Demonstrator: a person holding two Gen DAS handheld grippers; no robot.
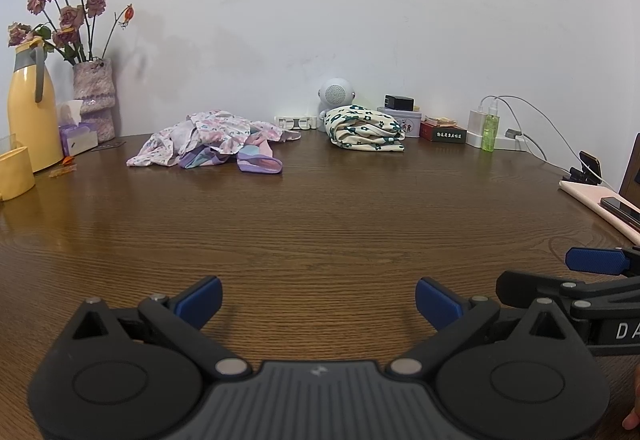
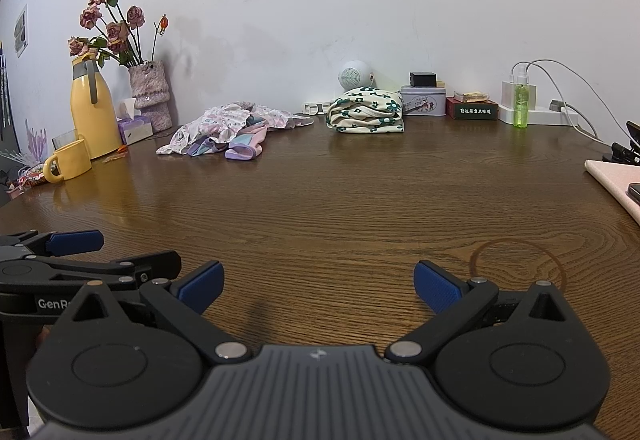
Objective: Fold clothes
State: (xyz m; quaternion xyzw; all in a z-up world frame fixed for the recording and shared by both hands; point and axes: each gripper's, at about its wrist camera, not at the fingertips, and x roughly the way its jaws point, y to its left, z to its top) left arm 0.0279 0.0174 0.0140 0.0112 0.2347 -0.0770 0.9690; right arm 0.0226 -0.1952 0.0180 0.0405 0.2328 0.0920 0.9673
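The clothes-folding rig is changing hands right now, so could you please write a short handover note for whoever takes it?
Left gripper: open, holding nothing, low over the near table.
Right gripper: open, holding nothing, beside the left one.
Crumpled pastel clothes lie in a heap at the far left, untouched.
Green-flowered cloth lies bundled near the wall, right of the heap; it looks folded already.
Left to do: fetch the pastel heap, spread it, fold each piece.
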